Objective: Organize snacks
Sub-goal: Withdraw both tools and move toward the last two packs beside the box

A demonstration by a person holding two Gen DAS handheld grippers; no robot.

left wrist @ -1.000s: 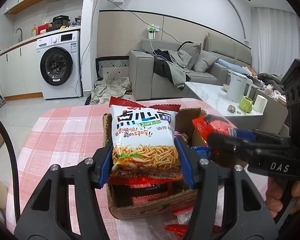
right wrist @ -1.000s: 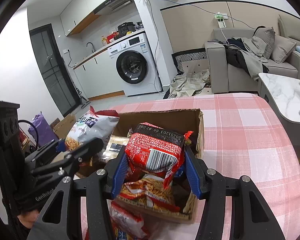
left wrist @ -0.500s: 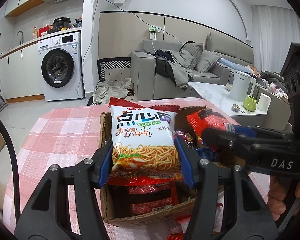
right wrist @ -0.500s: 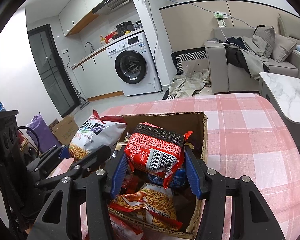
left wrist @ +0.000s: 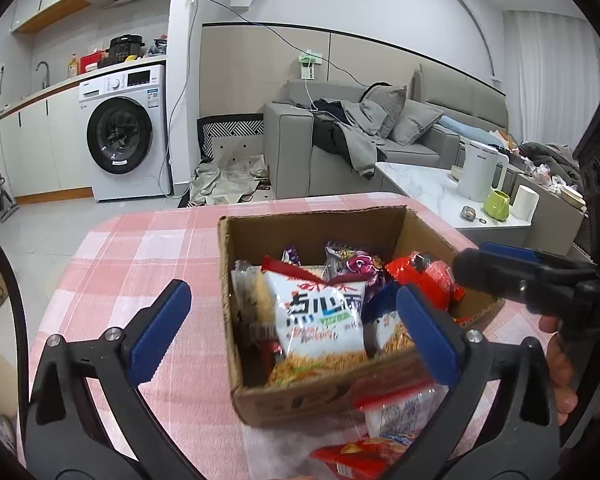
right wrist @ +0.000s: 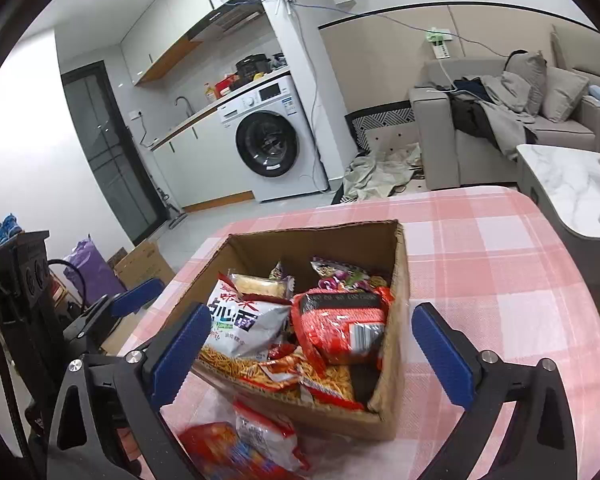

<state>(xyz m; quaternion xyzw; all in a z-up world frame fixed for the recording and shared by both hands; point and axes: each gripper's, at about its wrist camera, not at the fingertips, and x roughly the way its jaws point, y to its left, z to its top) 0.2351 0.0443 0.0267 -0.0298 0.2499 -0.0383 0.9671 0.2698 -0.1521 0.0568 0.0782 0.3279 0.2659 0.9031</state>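
Note:
An open cardboard box (left wrist: pixel 300 402) stands on the pink checked table. My left gripper (left wrist: pixel 294 332) hovers over its near edge with its jaws opening wide; no pad touches anything. Below it the white noodle-snack bag (left wrist: pixel 320 320) lies loose in the box. My right gripper (right wrist: pixel 310 356) is likewise over the box (right wrist: pixel 398 280) with its jaws opening, and the red packet (right wrist: pixel 340 324) rests free inside beside the white bag (right wrist: pixel 244 328). In each view the other gripper shows at the side, the right one (left wrist: pixel 520 276) and the left one (right wrist: pixel 120 308).
Loose snack packs (left wrist: pixel 396 412) (right wrist: pixel 260 440) lie on the table in front of the box. Other wrapped snacks (left wrist: pixel 352 262) fill the box's back. A marble coffee table with a white kettle (left wrist: pixel 478 172) stands to the right. A cardboard carton (right wrist: pixel 144 264) sits on the floor at the left.
Both grippers went from shut to wide open. The white bag left the left one and the red packet left the right one; both now lie in the box.

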